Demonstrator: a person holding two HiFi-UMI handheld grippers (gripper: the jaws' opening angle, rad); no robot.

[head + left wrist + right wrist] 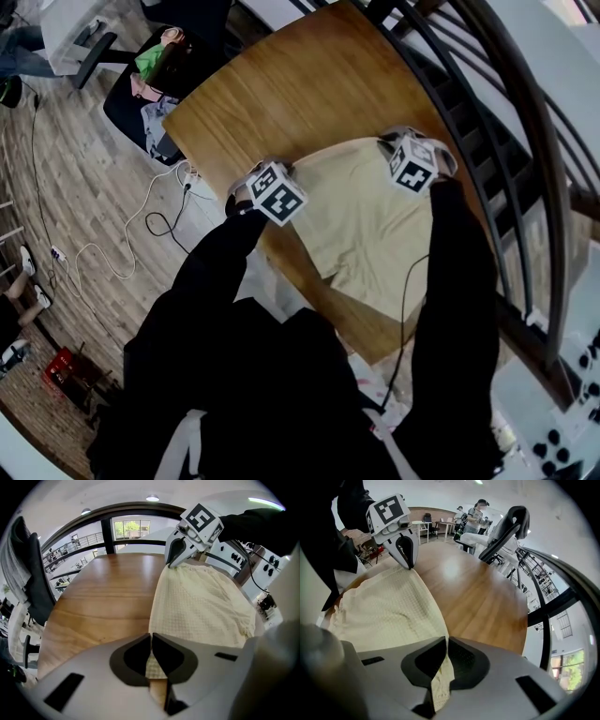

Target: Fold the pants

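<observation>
Pants (375, 216) are lying flat on the wooden bench (300, 84), on the side nearest the person. They're pale yellow with a waffle-looking weave. One end reaches about to the bench edge by the person, and the other end runs between the two tools.

Left tool (151, 644): jaws are pretty much together and pinching a corner of the fabric. You can see a little wedge of the yellow cloth squeezed between the pads. It's pointing steeply down at the bench.

Right tool (446, 646): same deal at the other corner of that end. The jaws are nearly closed on the cloth, with a strip of it hanging down between the pads. So both corners are clamped, and the edge between them still sits on the wood.

The rest of the bench top is bare wood, with nothing else on it that I can spot.

For stuff holding other stuff, there's a dark chair (127, 103) off the bench's far left corner with a heap of clothes (155, 66) on the seat. I can make out green and pink bits. Down on the floor (66, 169) at lower left is a small red crate (58, 370), but it's too tiny to tell what's in it. A white cable (122, 234) snakes across the floorboards near the bench.
</observation>
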